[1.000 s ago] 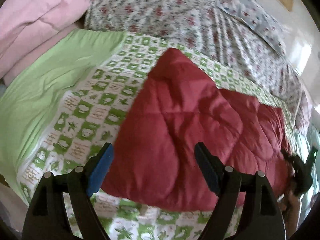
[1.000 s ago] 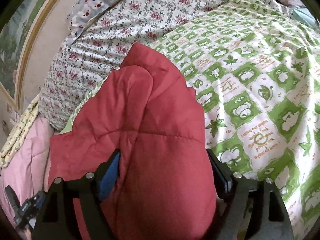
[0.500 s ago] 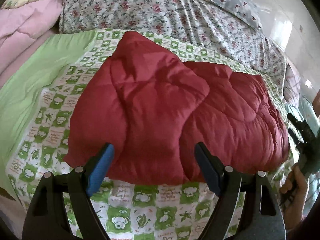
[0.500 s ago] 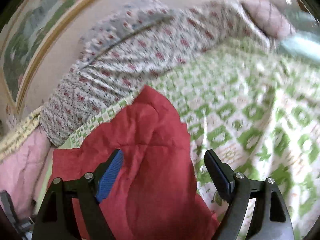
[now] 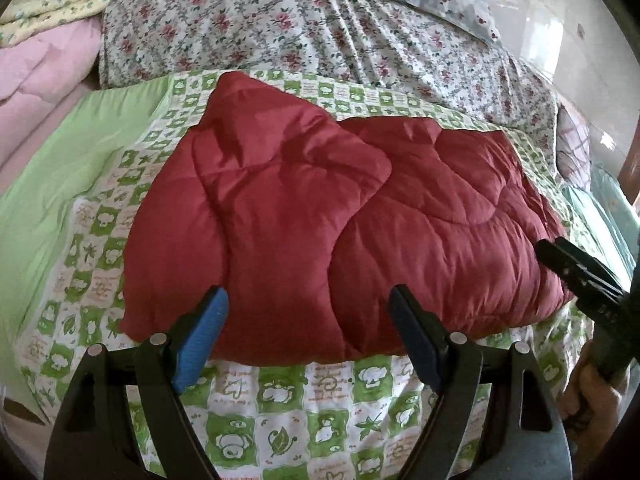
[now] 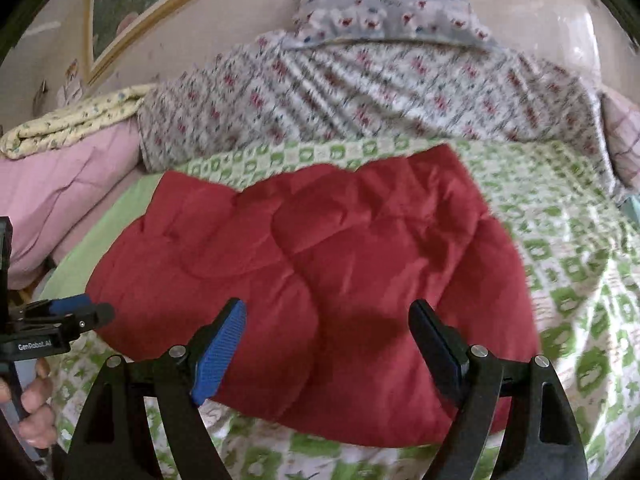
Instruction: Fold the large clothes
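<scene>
Holding both sets of fingers wide, we have nothing between them: the left gripper (image 5: 308, 326) hangs just short of the near hem of the red quilted jacket (image 5: 340, 216), and the right gripper (image 6: 328, 340) hovers over that garment's near right part, apart from the cloth as far as we can tell.

Jacket lies on the green-and-white checked bedspread (image 5: 240, 432), folded into a thick bundle, one flap lapped over the left half.

Risks, as we judge them:
- Shell looks slick and satiny; blue ribbed pads (image 5: 200, 340) may slide off and catch only the top layer.
- Padding is puffy and springy, so the lapped flap could lift and undo the fold.
- A low pinch at the hem could catch the thin bedspread too.
- Right view is smeared with motion; aim there is uncertain.

Stitching runs in curved lines, giving soft pillowed panels. Behind sit a floral duvet (image 5: 320, 28) and pink quilt (image 5: 36, 68), well apart from the jacket.
</scene>
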Demonstrator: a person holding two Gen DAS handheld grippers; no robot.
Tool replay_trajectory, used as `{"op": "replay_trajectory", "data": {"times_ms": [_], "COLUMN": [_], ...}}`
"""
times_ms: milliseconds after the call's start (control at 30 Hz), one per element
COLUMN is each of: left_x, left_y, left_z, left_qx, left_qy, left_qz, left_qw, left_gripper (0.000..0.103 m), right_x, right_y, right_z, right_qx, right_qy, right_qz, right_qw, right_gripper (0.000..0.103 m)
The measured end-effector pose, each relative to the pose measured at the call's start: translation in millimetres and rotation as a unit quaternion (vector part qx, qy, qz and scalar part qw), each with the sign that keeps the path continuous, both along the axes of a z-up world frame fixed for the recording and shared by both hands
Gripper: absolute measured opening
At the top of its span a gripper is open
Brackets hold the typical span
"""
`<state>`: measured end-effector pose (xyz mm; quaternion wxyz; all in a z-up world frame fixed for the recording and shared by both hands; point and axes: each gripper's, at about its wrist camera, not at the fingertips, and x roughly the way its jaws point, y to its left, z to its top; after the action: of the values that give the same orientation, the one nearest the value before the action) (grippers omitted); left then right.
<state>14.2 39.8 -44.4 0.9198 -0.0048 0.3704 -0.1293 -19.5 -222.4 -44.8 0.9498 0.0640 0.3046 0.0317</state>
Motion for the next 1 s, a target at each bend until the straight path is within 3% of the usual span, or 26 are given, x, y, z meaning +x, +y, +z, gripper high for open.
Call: {"op": "replay_trajectory", "data": {"times_ms": [133,267,400,800,1000], "left_x": [15.2,32.1,51.5,98.9,108.9], "left_y": [-7.5,-10.7,-11.6,-11.8,-14.7], "left_z": [-8.2,-15.4,-18.7,-31.4,-36.5], "left_qx": [0.032,0.046,0.049,0.053,0.055], "left_qy": [0.009,0.013,0.027,0.060,0.062], "left_qz": [0.003,0.006,0.014,0.029,0.032], "left_qw": [0.9994,0.9988,0.9983,0.9964,0.9961], "left_gripper": [0.083,0.085,0.089,0.103,0.103], "right_x": [13.4,33.2,56.9,105.2,110.7], "right_y": [7.3,12.7,3.2,-23.1,-28.5], "right_z": [-1.3,-5.5,-12.8,-20.7,-23.4], "right_qx": [-0.011,-0.055,-0.061,-0.030,-0.025], "right_qy": [0.026,0.052,0.080,0.120,0.122], "right_qz": [0.008,0.007,-0.010,-0.026,-0.030], "right_qw": [1.000,0.997,0.995,0.992,0.992], "right_gripper": [0.086,0.086,0.089,0.091,0.092]}}
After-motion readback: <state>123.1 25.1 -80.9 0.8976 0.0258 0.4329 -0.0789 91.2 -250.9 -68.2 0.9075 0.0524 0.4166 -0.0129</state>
